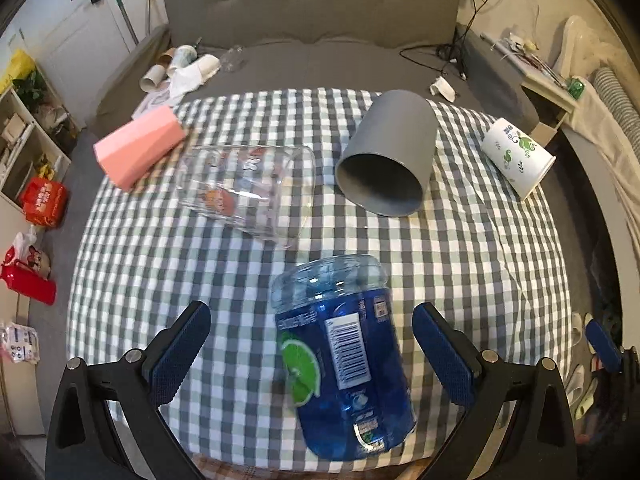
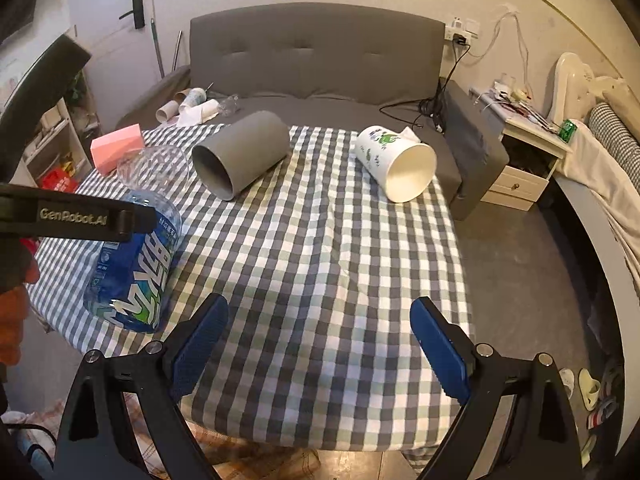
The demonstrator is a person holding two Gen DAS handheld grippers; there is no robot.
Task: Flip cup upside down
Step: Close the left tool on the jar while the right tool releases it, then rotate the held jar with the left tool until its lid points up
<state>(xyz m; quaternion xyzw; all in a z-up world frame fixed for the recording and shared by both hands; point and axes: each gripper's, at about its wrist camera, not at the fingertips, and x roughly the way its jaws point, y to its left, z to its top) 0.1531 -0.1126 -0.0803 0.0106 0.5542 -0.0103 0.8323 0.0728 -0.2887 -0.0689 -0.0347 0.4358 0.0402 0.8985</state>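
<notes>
Several cups lie on their sides on the checkered tablecloth [image 1: 460, 264]. A blue plastic cup [image 1: 344, 360] with a lime label lies between the fingers of my open left gripper [image 1: 316, 336], which does not touch it; it also shows at the left of the right wrist view [image 2: 132, 264]. Beyond it lie a clear glass cup [image 1: 248, 192], a grey cup [image 1: 388, 156] with its mouth toward me, a pink cup [image 1: 140, 148] and a white cup with green print [image 1: 518, 156]. My right gripper [image 2: 320, 336] is open and empty over the cloth; the grey cup [image 2: 244, 154] and white cup [image 2: 396, 164] lie ahead of it.
A grey sofa [image 2: 316, 64] stands behind the table with paper cups and cables on its seat. A shelf and red items [image 1: 42, 200] are on the floor at left. A white nightstand [image 2: 524, 152] and a bed stand at right.
</notes>
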